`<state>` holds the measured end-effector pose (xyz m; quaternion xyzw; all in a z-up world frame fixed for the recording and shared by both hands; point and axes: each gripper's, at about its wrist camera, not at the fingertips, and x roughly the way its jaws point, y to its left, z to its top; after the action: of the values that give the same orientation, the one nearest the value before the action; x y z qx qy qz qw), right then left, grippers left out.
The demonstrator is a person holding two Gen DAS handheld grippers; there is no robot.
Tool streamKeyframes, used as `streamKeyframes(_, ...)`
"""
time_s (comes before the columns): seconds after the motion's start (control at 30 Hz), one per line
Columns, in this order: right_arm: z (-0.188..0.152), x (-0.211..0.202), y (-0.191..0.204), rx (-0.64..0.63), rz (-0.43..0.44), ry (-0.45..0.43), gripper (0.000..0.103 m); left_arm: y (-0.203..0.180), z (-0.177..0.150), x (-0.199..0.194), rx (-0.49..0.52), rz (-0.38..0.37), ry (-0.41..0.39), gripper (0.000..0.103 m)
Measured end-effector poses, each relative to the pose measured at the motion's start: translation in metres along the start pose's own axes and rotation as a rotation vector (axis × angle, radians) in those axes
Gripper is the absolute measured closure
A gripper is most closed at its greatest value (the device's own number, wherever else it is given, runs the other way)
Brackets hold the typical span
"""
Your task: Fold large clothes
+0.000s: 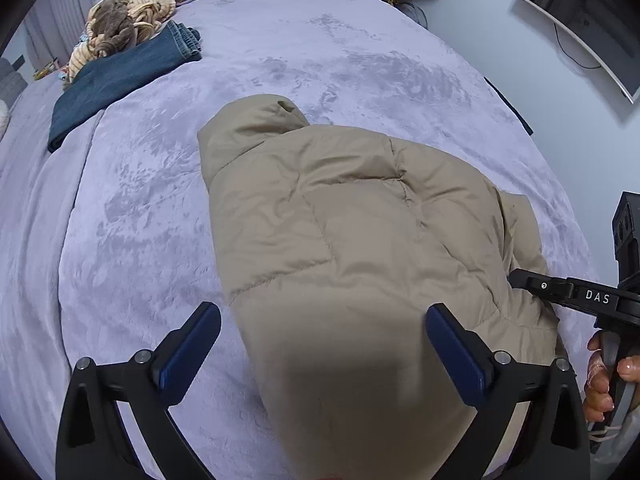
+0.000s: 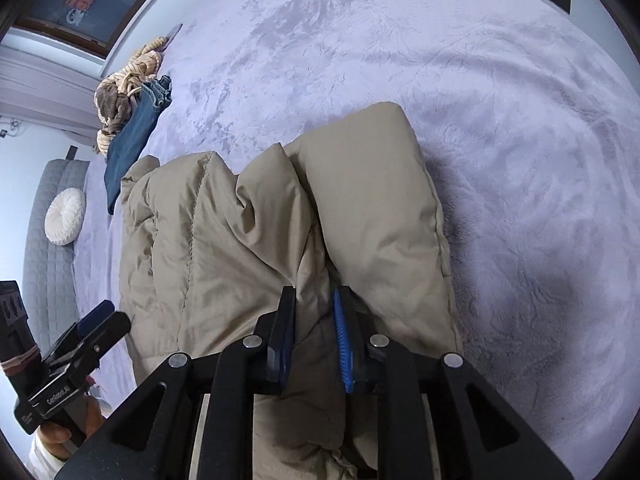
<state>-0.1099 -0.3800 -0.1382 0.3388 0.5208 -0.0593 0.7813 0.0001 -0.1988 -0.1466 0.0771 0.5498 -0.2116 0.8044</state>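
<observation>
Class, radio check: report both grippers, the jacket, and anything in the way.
Left gripper open over the jacket. Right gripper shut on jacket edge. Jacket bunched on bed. Jeans far corner, not in the way.

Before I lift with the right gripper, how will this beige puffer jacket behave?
Probably floppy: the beige puffer jacket lies slumped in soft folds. Likely light for its bulk, given the puffy quilting. Its smooth shell may slip from the right gripper, pinching one fold.

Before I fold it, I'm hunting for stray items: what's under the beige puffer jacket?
The beige puffer jacket lies on the lavender blanket. Anything beneath it is covered and cannot be seen.
</observation>
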Motion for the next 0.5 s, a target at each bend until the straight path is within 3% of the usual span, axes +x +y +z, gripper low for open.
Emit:
streamKeyframes(0.4,-0.052,-0.046,0.016,0.027,-0.076,-0.036,0.035,0.030,-0.040,-0.006,-0.107,-0.061,0.109,0.000)
streamKeyframes(0.5,-0.063,-0.049,0.020,0.037,-0.083,-0.040,0.034,0.036,-0.044,-0.008,-0.101,-0.071,0.120,0.000)
